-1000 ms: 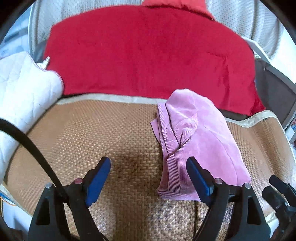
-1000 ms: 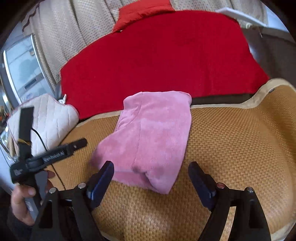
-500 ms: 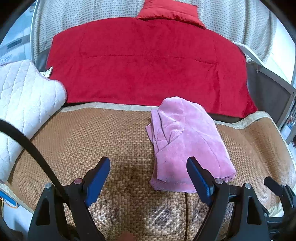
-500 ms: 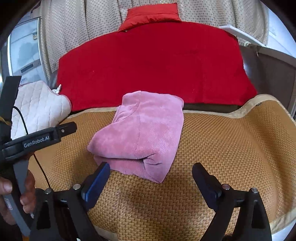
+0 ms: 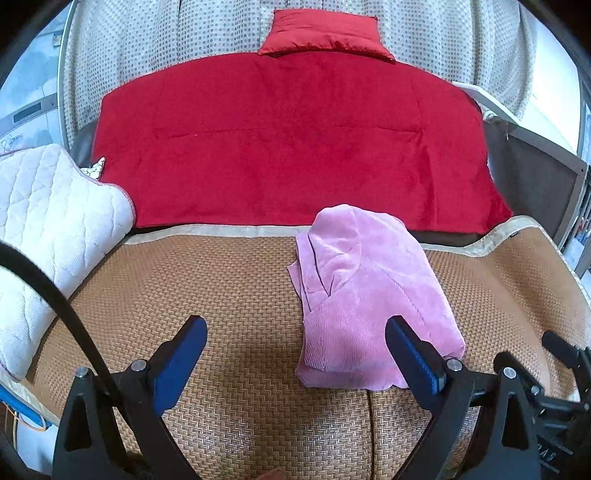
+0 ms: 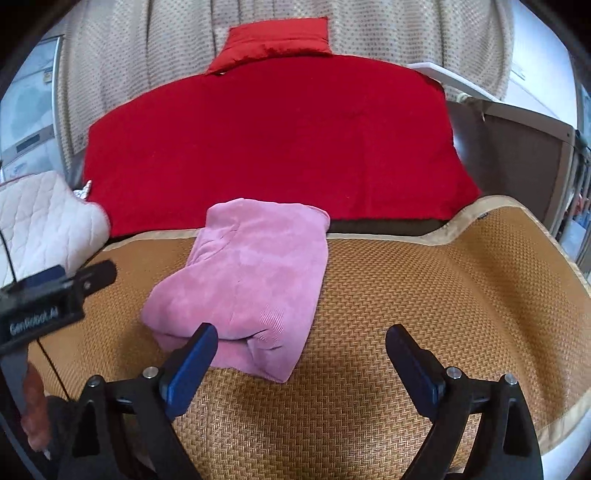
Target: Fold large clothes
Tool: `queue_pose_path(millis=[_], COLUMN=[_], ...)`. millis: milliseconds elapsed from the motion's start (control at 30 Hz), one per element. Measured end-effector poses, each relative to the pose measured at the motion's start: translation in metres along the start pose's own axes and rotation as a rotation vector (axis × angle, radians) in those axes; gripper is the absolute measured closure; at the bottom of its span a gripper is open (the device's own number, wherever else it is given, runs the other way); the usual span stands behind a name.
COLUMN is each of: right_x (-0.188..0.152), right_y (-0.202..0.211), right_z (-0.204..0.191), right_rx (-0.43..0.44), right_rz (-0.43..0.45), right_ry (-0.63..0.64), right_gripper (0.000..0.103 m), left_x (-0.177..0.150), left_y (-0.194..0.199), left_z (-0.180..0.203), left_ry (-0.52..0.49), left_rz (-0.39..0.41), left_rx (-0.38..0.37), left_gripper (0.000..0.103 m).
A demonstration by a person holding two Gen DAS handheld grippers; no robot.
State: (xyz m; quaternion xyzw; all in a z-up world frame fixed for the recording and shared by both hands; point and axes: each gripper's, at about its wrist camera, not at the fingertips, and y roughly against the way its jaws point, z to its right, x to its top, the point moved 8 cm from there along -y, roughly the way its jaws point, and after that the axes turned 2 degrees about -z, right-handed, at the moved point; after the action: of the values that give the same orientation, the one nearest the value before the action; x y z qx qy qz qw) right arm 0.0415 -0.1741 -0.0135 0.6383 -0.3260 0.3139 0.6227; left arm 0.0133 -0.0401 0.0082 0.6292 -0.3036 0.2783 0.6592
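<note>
1 folded pink garment (image 5: pixel 369 295) is laid on woven mat (image 5: pixel 221 288), near its far edge.
Left gripper (image 5: pixel 295 354) is opening, right gripper (image 6: pixel 301 358) wide; nothing held. 1 red blanket (image 5: pixel 295 140), 1 red cushion (image 5: pixel 325 33), 1 white quilted pad (image 5: pixel 48 214), dotted curtain (image 5: pixel 203 29) behind.

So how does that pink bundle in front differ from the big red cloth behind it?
The pink garment is folded into a compact, thick bundle; the red blanket lies spread flat in one wide layer. The pink garment is far smaller, while the red blanket spans nearly the full width. The pink garment rests on the woven mat, its far edge reaching the mat's border; the red blanket lies beyond the mat. Both are soft, plush-looking fabrics, and neither is held by a gripper.
</note>
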Motion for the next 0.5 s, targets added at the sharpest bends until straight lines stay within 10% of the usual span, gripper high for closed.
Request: queue_pose_path(millis=[500], right_x=[0.0067], right_y=[-0.008], right_z=[-0.0037], right_rx=[-0.025], right_rz=[-0.016], right_ry=[0.009], right_gripper=[0.009], left_x=[-0.0049], left_y=[-0.006], left_z=[-0.0012], left_ry=[-0.013], left_rz=[-0.021], left_rx=[0.029], left_gripper=[0.006])
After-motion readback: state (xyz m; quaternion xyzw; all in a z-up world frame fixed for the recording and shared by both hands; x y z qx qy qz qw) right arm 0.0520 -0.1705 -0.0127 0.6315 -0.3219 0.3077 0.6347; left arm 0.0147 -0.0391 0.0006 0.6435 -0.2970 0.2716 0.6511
